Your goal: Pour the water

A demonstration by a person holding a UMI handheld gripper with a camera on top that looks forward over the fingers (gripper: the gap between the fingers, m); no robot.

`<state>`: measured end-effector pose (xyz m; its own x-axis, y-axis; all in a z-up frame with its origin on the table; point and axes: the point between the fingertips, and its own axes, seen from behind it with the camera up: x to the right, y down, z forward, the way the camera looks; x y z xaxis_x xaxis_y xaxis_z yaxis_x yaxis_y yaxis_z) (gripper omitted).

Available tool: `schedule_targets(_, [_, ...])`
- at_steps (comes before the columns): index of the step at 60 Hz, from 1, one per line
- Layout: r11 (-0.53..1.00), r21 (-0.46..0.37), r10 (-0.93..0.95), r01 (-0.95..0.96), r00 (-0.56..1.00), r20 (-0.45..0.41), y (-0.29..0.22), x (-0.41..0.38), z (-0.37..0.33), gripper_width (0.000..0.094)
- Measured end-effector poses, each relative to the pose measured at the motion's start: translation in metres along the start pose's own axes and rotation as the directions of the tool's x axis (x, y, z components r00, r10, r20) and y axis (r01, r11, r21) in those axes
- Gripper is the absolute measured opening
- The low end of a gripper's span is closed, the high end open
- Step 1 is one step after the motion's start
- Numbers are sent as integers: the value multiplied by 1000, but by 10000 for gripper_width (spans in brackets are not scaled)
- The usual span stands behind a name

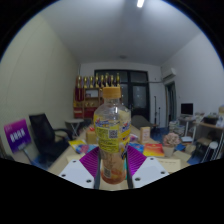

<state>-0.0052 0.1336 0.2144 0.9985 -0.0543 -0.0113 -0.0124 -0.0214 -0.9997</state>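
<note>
A clear plastic bottle [111, 135] with a yellow cap, a yellow label and pale liquid inside stands upright between my fingers. My gripper [112, 168] is shut on the bottle's lower body, with the purple pads [88, 161] pressed on both sides. The bottle is held above the table, its cap reaching up in front of the far wall. The bottle's base is hidden between the fingers. No cup or other vessel for water shows.
A cluttered wooden table [70, 155] lies below and beyond the fingers, with colourful boxes [155, 150] to the right. A black office chair [45, 135] and a purple sign [17, 133] stand to the left. A dark doorway [135, 102] and shelves are at the back.
</note>
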Motion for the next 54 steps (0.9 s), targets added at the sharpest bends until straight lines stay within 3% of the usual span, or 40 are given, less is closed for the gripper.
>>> schedule_targets(2, [999,-2,-49,49,999,-6,34,10,6,376])
schedule_targets(4, [997,-55,-55,54,998,-22,35,0,11,375])
schedule_targets(10, [991,-132,-32,34,999,19,99,12,15,376])
schedule_targets(19, [975,-214,-58,53,998,-17,147,16,24,384])
schedule_targets(23, [988,-152,-1,-7,999,-53,145,8,17,377])
schedule_targets(32, [985,-171,7,-17,998,-64,143,8,19,387])
schedule_targets(38, [970,-241,8,-24,998,-65,145,8,14,534])
schedule_targets(45, [918,-387,64,-83,996,-62,159,2,-15,856])
schedule_targets(54, [889,-449,28,-88,990,-139,133,-9,-89,833])
